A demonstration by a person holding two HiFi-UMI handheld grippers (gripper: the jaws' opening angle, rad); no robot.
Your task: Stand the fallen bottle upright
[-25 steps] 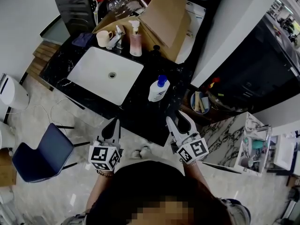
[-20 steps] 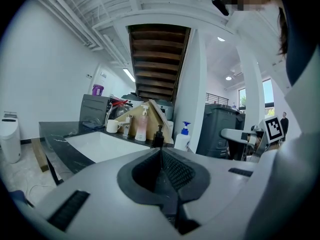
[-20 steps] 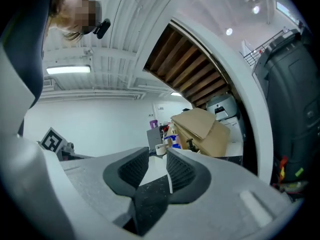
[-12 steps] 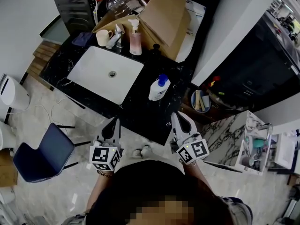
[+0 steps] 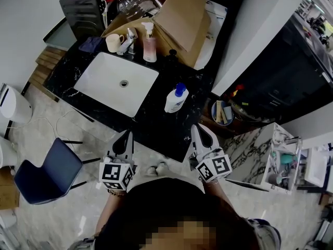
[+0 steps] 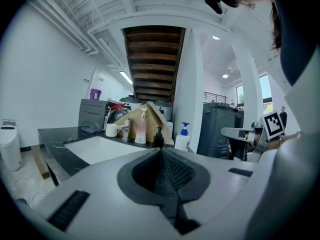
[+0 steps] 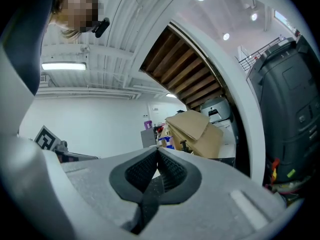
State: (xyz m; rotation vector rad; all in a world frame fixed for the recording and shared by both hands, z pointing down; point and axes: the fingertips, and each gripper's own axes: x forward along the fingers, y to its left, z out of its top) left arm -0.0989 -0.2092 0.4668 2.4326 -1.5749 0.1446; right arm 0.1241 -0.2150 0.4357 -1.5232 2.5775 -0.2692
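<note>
Black marble counter (image 5: 156,124) carries a brown cardboard box (image 5: 182,20) at the back and a white rectangular sink (image 5: 117,82) on the left. Left gripper (image 5: 126,135) and right gripper (image 5: 200,129) hover at counter's near edge, both with jaws pressed together, nothing between. White plastic bottle with blue pump cap (image 5: 176,99) stands upright on counter, right of sink, well apart from both grippers

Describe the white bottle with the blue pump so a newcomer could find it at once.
Start at the black marble counter with the white rectangular sink set in it. On the bare stone right of the sink stands a white plastic bottle, apart from everything else. Only it has a blue pump top; the pump bottle behind the sink is pink.
</note>
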